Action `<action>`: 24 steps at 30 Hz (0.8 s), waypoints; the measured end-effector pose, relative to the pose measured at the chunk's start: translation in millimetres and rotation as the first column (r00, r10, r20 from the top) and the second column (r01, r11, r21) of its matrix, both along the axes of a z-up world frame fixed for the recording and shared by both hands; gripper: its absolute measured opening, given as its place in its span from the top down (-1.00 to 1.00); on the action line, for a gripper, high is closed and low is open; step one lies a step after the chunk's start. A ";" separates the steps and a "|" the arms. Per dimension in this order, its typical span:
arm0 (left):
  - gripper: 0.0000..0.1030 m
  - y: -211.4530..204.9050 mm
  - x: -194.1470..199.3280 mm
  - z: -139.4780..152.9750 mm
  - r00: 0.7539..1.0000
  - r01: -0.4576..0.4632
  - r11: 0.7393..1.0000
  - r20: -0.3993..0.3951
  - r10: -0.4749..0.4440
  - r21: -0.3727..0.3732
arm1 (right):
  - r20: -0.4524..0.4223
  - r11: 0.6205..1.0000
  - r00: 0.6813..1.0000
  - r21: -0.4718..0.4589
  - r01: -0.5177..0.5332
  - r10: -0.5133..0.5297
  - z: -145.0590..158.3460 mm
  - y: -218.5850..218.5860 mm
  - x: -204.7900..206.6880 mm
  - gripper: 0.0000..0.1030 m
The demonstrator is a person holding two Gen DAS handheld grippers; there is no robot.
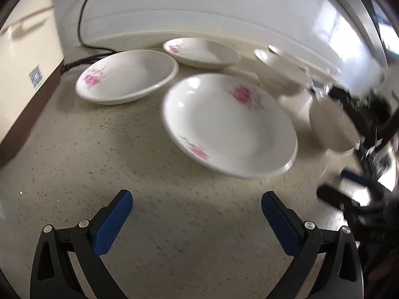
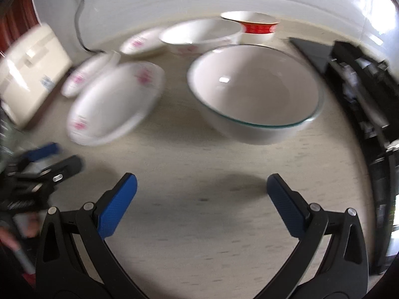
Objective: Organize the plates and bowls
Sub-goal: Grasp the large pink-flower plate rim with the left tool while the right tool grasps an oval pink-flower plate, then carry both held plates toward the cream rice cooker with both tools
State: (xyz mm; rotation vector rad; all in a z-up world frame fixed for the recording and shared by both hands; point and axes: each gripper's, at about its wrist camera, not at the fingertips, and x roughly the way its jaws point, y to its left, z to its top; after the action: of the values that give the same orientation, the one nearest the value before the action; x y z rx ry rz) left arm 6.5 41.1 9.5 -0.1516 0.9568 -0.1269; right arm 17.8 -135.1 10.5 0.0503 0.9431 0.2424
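Note:
My left gripper (image 1: 197, 201) is open and empty above the counter, just short of a white plate with pink flowers (image 1: 228, 124). Two more pink-flowered plates lie behind it, one at the left (image 1: 127, 76) and one at the back (image 1: 202, 52). My right gripper (image 2: 202, 186) is open and empty in front of a large white bowl with a green rim (image 2: 256, 92). Behind that bowl stand a pink-patterned bowl (image 2: 199, 37) and a red-banded bowl (image 2: 251, 25). The near plate (image 2: 114, 102) lies to its left. The left gripper (image 2: 52, 157) shows at the left edge.
A cream appliance (image 1: 25, 57) with a black cable (image 1: 82, 25) stands at the left by the white wall. Dark equipment (image 2: 361, 87) lines the right side. The right gripper (image 1: 349, 186) and a bowl (image 1: 331, 127) show at the right of the left wrist view.

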 end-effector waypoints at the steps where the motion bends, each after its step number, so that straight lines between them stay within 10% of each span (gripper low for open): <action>1: -1.00 7.2 2.3 0.8 1.000 -0.026 0.999 0.009 0.026 -0.028 | 0.003 0.999 1.000 0.033 -0.008 0.008 0.6 2.0 -0.4 -1.00; 5: -1.00 23.1 14.9 1.2 0.994 -0.100 0.992 0.035 0.102 -0.072 | 0.025 0.984 0.999 0.177 -0.037 0.033 2.6 12.4 5.3 -0.94; 12: -0.65 33.0 36.5 0.7 0.982 -0.167 0.971 0.057 0.179 -0.172 | 0.002 0.952 1.000 0.307 0.005 -0.006 -4.0 33.3 27.6 -0.27; 17: 0.42 32.4 53.8 -2.7 0.973 -0.216 0.960 0.047 0.228 -0.178 | 0.000 0.964 0.999 0.263 0.040 -0.042 -10.2 52.4 46.1 0.29; 24: 0.72 26.3 48.2 -5.1 0.977 -0.184 0.972 0.080 0.197 -0.147 | 0.017 0.966 0.999 0.253 0.043 -0.049 -9.9 53.0 47.2 0.57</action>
State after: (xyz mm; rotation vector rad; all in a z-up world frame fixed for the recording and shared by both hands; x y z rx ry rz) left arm 54.7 67.4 4.4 -0.3624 0.8347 -0.0232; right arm 65.0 -82.1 0.6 0.3035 0.8822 0.3183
